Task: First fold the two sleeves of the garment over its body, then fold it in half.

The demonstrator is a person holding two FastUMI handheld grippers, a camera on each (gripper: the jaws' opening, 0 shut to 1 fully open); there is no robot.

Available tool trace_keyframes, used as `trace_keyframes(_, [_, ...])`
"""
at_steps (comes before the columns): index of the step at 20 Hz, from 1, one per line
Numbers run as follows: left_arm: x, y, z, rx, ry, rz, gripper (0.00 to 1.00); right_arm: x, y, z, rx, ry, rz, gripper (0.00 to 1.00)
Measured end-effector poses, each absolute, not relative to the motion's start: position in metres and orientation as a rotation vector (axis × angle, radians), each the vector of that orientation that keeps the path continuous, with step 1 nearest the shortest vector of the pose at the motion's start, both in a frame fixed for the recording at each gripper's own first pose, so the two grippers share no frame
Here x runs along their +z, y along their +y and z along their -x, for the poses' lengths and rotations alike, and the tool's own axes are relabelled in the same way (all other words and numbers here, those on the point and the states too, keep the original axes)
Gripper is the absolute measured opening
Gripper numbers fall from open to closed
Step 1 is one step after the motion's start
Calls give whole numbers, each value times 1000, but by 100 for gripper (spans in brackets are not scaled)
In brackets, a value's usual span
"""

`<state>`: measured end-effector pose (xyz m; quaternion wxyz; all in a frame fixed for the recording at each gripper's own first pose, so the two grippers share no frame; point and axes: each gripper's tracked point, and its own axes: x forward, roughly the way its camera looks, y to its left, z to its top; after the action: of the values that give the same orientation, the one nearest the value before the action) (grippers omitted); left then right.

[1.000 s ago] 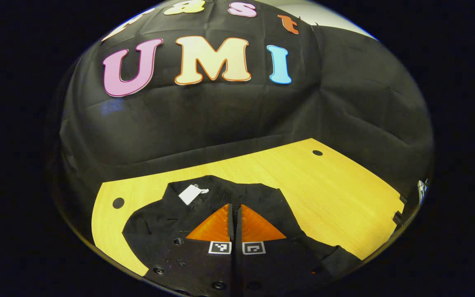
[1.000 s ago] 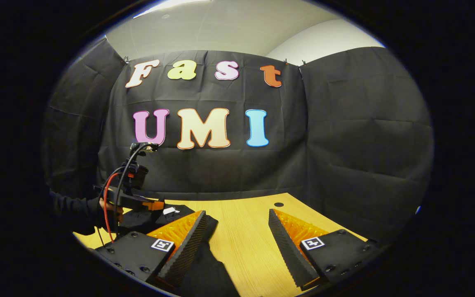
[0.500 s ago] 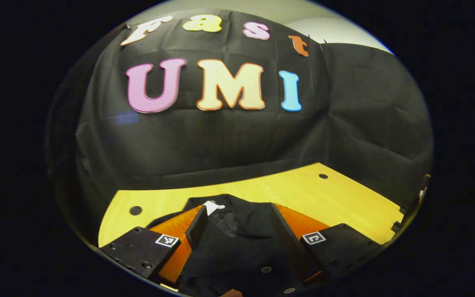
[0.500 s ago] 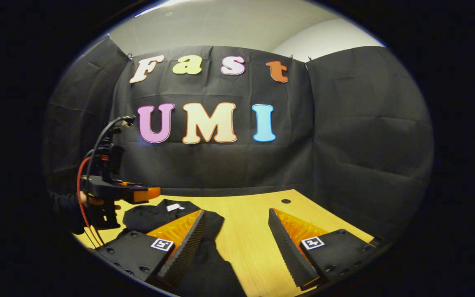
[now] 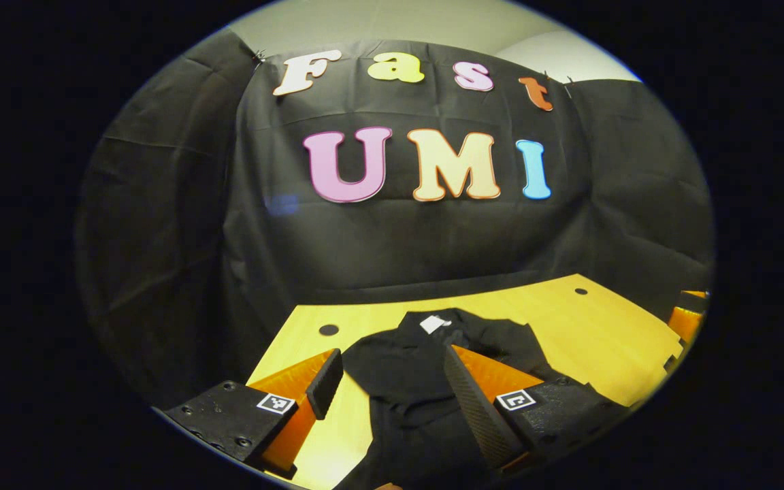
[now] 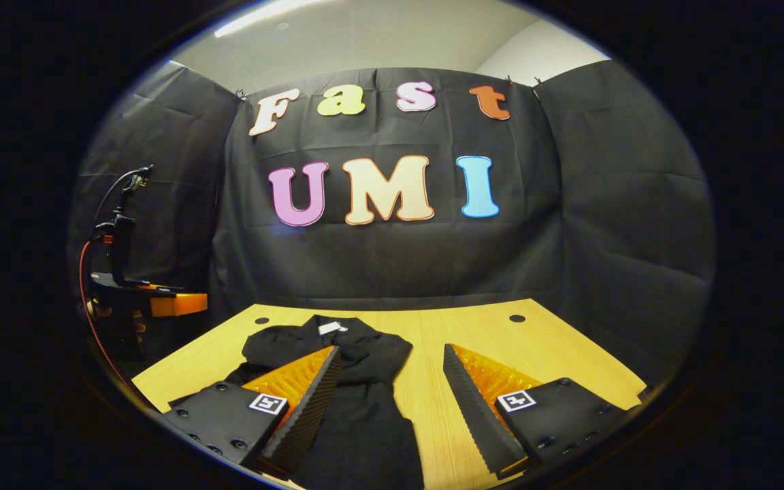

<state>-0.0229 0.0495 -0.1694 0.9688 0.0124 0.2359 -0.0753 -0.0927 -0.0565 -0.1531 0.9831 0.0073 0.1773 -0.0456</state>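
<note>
A black garment (image 5: 426, 371) lies crumpled on the yellow wooden table (image 5: 596, 327), with a white tag (image 5: 433, 322) at its far end. My left gripper (image 5: 392, 374) is open above it, nothing between its fingers. In the right gripper view the same garment (image 6: 358, 388) stretches from the white tag (image 6: 332, 328) toward the near edge. My right gripper (image 6: 392, 378) is open above the table, its left finger (image 6: 310, 391) over the cloth. The left gripper (image 6: 177, 304) also shows at the far left of the right gripper view, raised off the table.
The table (image 6: 555, 347) has small round holes (image 6: 516, 318) near its far corners. Black cloth walls close the booth behind and on both sides. Bare wood lies to the right of the garment. A red cable (image 6: 86, 286) hangs from the left gripper's handle.
My left gripper has opened, let go of the garment and pulled back and up to the left. The right gripper stayed open and its view shifted, showing more of the garment.
</note>
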Motion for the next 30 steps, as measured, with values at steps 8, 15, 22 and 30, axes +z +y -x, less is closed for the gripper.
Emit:
trace_keyframes(8, [-207,85,92,-67,596,-25,92,-200,-57,128,-61,486,-6,96])
trace_keyframes(15, [-261,106,154,-24,752,-35,92,-265,-59,174,-60,665,2,96])
trace_keyframes(22, [-311,113,205,-19,926,-18,93,-313,-59,205,-69,806,20,96])
trace_keyframes(30, [-353,117,240,-16,1044,-3,94,-360,-54,231,-61,973,22,95])
